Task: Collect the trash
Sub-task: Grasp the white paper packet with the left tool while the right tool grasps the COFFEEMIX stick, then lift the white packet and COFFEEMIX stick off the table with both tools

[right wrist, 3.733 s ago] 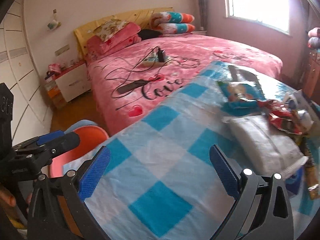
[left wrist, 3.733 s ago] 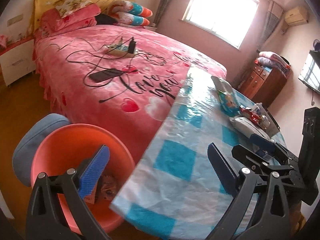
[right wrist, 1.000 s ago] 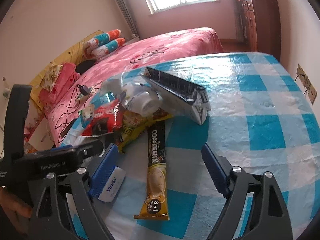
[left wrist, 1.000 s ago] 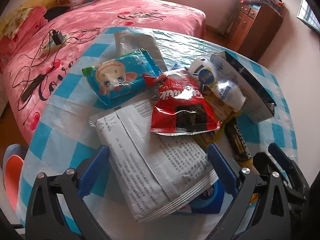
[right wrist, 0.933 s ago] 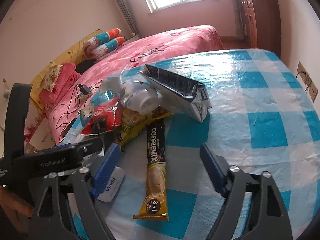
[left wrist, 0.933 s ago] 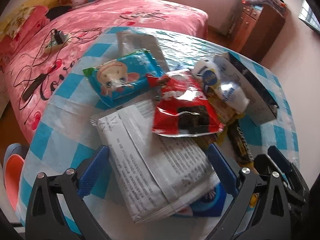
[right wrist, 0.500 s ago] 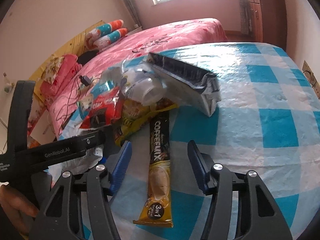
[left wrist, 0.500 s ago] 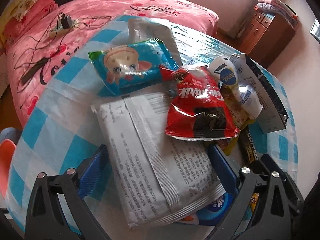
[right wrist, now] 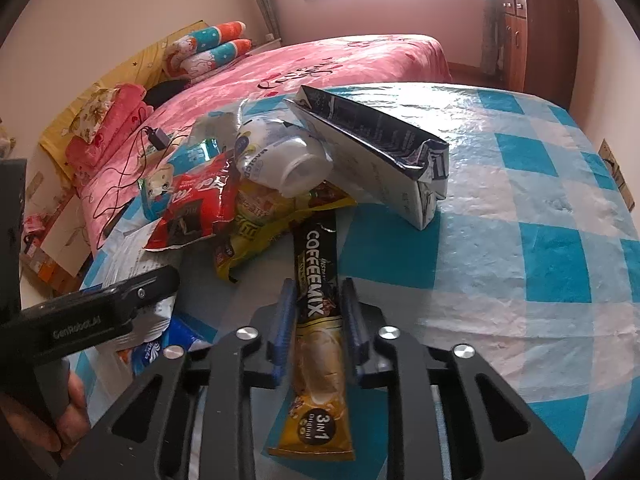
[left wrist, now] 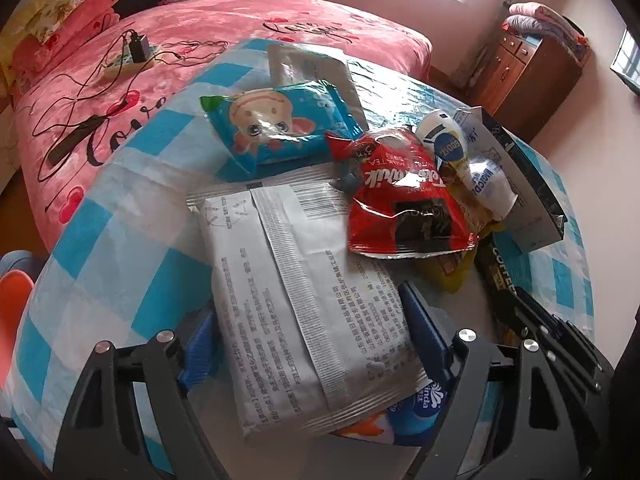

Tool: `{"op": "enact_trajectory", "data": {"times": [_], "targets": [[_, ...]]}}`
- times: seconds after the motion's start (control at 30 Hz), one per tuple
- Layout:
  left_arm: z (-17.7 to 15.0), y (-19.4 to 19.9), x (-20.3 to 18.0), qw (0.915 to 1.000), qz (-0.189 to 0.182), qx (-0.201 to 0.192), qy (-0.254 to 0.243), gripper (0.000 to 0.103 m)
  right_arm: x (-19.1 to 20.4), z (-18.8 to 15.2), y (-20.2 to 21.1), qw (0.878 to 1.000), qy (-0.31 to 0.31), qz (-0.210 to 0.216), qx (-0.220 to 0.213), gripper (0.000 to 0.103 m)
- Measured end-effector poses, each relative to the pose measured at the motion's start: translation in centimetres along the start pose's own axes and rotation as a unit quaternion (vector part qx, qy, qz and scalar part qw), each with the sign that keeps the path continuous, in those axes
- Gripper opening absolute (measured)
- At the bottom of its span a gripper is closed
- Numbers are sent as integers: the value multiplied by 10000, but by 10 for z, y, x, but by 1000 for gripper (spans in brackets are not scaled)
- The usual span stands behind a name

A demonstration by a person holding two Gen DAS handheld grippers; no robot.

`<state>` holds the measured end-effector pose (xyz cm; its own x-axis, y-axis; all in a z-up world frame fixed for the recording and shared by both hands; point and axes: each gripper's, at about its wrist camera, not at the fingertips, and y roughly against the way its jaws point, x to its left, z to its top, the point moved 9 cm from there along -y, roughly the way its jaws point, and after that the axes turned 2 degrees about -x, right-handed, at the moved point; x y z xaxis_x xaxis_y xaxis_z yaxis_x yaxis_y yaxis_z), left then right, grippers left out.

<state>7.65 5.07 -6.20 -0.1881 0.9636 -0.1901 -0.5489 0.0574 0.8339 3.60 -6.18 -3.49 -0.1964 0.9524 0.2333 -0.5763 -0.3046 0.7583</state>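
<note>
My right gripper (right wrist: 316, 320) straddles the long black-and-yellow coffee-mix sachet (right wrist: 318, 312).

The sachet lies flat, its long axis running straight away from me between narrowed jaws; whether they pinch it, I cannot tell. My left gripper (left wrist: 310, 336), jaws apart, flanks the white printed plastic pouch (left wrist: 296, 296) left of the sachet, on the blue-checked tablecloth (right wrist: 540, 264) beside a pink bed (right wrist: 340, 60).

On the counter (left wrist: 120, 240), the large flat packet (left wrist: 304, 300) lay nearest the left gripper (left wrist: 310, 332), with the tea pouch (left wrist: 404, 204) overlapping its far right corner. Behind that packet sat the cartoon wipes pack (left wrist: 276, 128); right of the tea pouch lay the small bottle (left wrist: 468, 160) and the torn carton (left wrist: 520, 184). The coffee stick (right wrist: 320, 320) lay right of the large packet, between the right gripper's (right wrist: 318, 300) pads.
</note>
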Motion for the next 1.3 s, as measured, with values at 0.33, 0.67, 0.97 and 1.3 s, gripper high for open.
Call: {"op": "enact_trajectory", "data": {"times": [0.33, 0.67, 0.97, 1.3], "targets": [[-12, 16, 16, 9991, -346, -193, 115, 80, -9, -1, 7, 9993, -257, 238, -100, 17], [-15, 42, 24, 9955, -815, -482, -1, 80, -9, 0, 26, 9957, -560, 631, -394, 13], [-26, 56, 49, 9936, -1000, -515, 28, 80, -7, -2, 30, 9933, -760, 811, -304, 12], [-37, 63, 69, 9914, -1201, -527, -36, 80, 7, 2, 49, 9933, -727, 814, -385, 12]]}}
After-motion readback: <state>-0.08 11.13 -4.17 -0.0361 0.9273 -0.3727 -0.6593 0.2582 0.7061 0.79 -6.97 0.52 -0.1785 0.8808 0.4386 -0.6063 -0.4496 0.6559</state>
